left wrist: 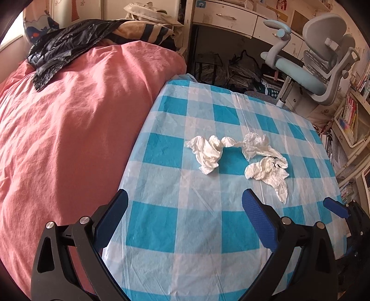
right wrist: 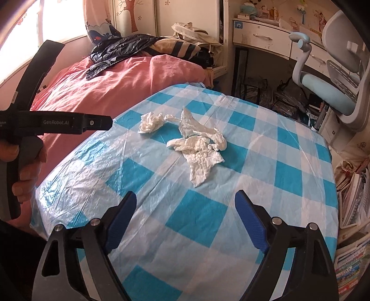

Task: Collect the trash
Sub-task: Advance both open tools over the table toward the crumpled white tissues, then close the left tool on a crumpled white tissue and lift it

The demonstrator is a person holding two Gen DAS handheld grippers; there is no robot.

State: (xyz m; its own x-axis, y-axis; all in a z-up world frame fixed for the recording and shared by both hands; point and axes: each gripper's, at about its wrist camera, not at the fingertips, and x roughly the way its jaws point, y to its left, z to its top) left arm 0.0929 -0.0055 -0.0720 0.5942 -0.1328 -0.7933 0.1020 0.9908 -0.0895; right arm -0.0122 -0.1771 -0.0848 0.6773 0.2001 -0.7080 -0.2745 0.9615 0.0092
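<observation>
Three crumpled white tissues lie on the blue-and-white checked tablecloth (left wrist: 185,231): one at the left (left wrist: 209,151), one at the back right (left wrist: 256,144), one at the front right (left wrist: 270,173). The right wrist view shows them as a left tissue (right wrist: 151,122), a middle one (right wrist: 192,125) and a near one (right wrist: 201,157). My left gripper (left wrist: 185,203) is open and empty, well short of the tissues. My right gripper (right wrist: 185,203) is open and empty, short of the near tissue. A black plastic bag (left wrist: 67,44) lies on the pink bed; it also shows in the right wrist view (right wrist: 120,48).
A pink bed (left wrist: 69,127) adjoins the table's left edge. A grey-and-blue desk chair (left wrist: 323,64) and a desk with drawers (left wrist: 231,20) stand behind. Bookshelves (left wrist: 351,115) line the right. The left gripper's body and the hand holding it (right wrist: 34,129) sit at the left.
</observation>
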